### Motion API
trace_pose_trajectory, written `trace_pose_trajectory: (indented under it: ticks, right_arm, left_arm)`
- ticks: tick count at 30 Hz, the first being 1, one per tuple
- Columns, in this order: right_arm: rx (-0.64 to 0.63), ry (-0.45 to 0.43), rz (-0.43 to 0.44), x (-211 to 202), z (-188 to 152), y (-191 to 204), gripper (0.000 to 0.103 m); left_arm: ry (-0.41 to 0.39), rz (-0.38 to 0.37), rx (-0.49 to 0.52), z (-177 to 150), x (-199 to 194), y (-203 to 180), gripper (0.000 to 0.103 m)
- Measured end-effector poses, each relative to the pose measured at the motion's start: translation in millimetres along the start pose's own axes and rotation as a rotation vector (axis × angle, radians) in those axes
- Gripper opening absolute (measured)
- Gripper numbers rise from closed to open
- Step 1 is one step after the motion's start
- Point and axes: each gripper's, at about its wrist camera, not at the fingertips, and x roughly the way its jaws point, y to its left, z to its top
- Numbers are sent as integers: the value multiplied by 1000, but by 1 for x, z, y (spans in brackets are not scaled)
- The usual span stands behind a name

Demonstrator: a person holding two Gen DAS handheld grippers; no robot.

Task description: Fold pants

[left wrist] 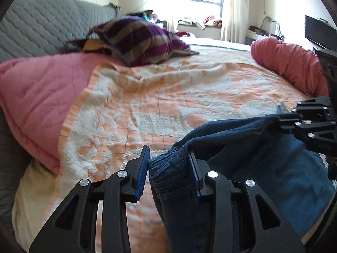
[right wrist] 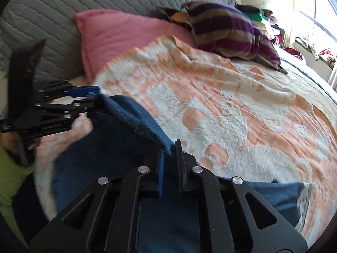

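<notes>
Left claw [left wrist: 168, 168]: I have it clamped on a bunched, ribbed edge of the pants [left wrist: 252, 158], probably the waistband or a cuff; the blue pads [left wrist: 141, 168] sit apart only by the thickness of the cloth wedged between them.

Right claw [right wrist: 169, 162]: I read it as pinched tight on a thin edge of the same denim, the pads nearly together with a fold of fabric rising out of them.

Where the pants are: on the bed, over the orange-and-white blanket [left wrist: 168, 97], on the side nearest me, with the gripped edge lifted off the blanket and the rest trailing down and back under both claws.

Key relation: the held edge runs from one claw to the other, so the long axis of that edge lies across my view, left to right. The open blanket stretches away ahead of both claws. Neither arm looks clearly nearer to that free space; both hold the same hem line.

My judgement of the move: carry both claws forward together, keeping the edge taut, so the fabric lays over itself without twisting.

Risk: the left grip holds a thick bunch and may slip unevenly.

Containers: none that I can see; a striped blanket [left wrist: 139, 40] and pink quilt [left wrist: 40, 97] lie farther off.
</notes>
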Motion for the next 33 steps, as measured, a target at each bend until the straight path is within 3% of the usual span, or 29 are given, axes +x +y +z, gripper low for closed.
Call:
trace_pose_trajectory:
  ticks: [3,7,10,15,19,22,27,30,33]
  right_arm:
    - [8,-28,27,-26,-18,19,4]
    - [8,-27,75,-50,-55,53,4]
    - [2,-8,104,-54,-81,77,4]
    - [26,62,148,-46,-118,105,4]
    - [18,53,150,-54,-128,123,4]
    - [-4,117,122,-40,-138,130,4]
    - [-16,127,134,-35,-146,134,9]
    - [-10,140,135,-33,-146,136,11]
    - [22,144,191,-43,-148,135,16]
  left_arm:
    - [-18,-9,19,-13,-21,-7,33]
    - [28,-31,-17,-49,-43,-10,33]
    - [67,-33,-25,-79,-57,-12,33]
    - [137,-38,-24,-103,-63,-12,34]
    - [175,-18,-39,-112,-69,-6,43]
    - [218,-17,-99,-124,-79,8,49]
    - [107,-26,-187,-108,-123,22,35]
    - [85,-96,-167,-87,-110,2,33]
    - [137,-149,-150,-82,-80,-17,27]
